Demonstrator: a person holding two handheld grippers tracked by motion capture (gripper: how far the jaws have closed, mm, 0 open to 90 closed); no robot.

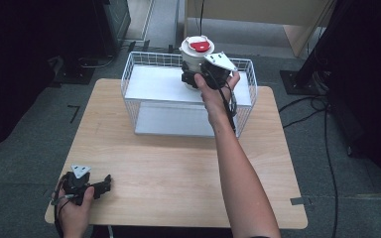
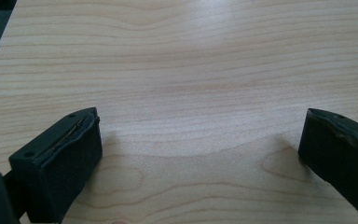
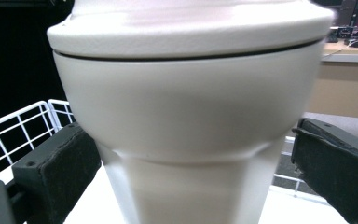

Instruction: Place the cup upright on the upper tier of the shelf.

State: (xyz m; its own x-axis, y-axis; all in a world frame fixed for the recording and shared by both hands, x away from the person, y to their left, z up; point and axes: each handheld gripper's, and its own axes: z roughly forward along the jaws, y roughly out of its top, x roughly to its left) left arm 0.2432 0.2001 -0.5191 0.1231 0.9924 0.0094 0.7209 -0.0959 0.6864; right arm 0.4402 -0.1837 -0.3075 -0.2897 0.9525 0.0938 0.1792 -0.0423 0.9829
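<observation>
R claw (image 1: 194, 78) is up at the white wire basket (image 1: 129, 74) w/ its jaws either side of a tall white plastic cup with a white lid and red tab (image 1: 196, 52). In the right gripper view the cup (image 3: 186, 116) stands upright btwn the two black jaws, body narrowing toward the bottom, lid rim wider than the body above the jaw tips. Left-side jaw sits right against the lower body; right-side jaw looks to meet the cup's edge, but contact isn't certain there, so it's closed round the cup, firmness of grip can't be told. Cup is over the basket's far right part, above the white shelf (image 1: 154, 82) inside; whether its base rests on the shelf or is lifted off can't be told. Basket wires show behind the cup on both sides of the claw.

L claw (image 1: 104, 184) lies low on the light wooden surface (image 1: 178, 168), near the front left corner, well apart from the basket & cup. In the left gripper view its jaws stand wide apart w/ bare wood grain (image 2: 191, 93) btwn them, holding nothing. The person's hand (image 1: 74, 208) grips its body from below.
</observation>
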